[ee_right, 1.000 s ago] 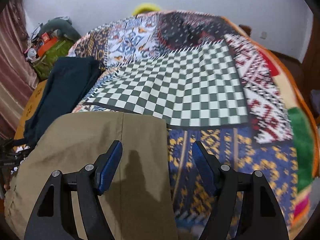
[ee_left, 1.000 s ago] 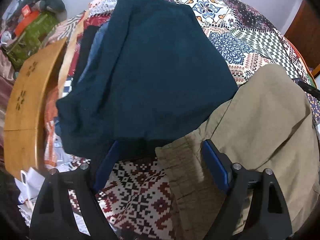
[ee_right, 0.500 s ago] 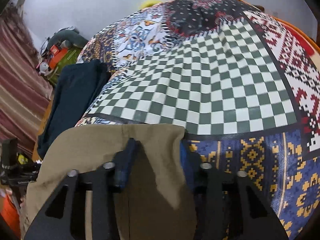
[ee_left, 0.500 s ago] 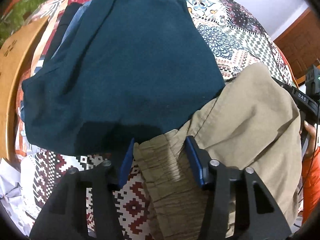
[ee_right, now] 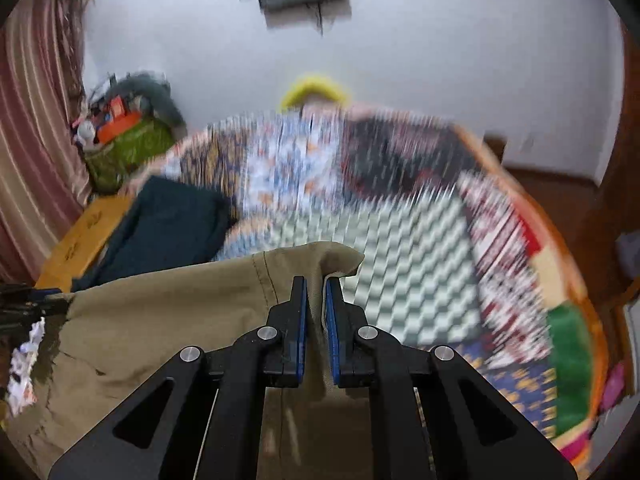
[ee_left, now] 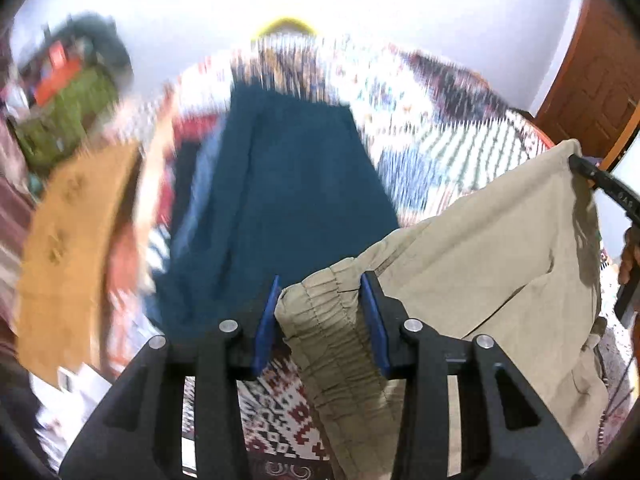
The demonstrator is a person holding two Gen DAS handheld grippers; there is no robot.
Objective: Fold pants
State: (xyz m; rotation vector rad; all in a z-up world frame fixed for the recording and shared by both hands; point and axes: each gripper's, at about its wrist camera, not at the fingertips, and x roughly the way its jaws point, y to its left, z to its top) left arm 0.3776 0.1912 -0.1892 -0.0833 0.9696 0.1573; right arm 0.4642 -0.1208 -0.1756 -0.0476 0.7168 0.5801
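Left hand-held gripper (ee_left: 320,312) sits w/ its blue pads narrowed around the gathered elastic waistband of the khaki pants (ee_left: 492,248), gripping that corner. Right hand-held gripper (ee_right: 316,312) is pinched nearly closed on a fold at the opposite, hem end. The pants hang stretched between the two, lifted off the bed (ee_right: 424,248); long axis runs gripper to gripper, waistband at left, leg end at right. Each hand already has its end, so neither is nearer. Judging from this, the coming move is bringing one end over to meet the other. Beyond, a dark teal garment (ee_left: 288,184) lies flat on the patchwork bedspread, just beside the pants on the left. A green bag (ee_right: 124,148) beyond the bed's far left corner holds orange and grey items, blurred. Background smeared by motion blur.
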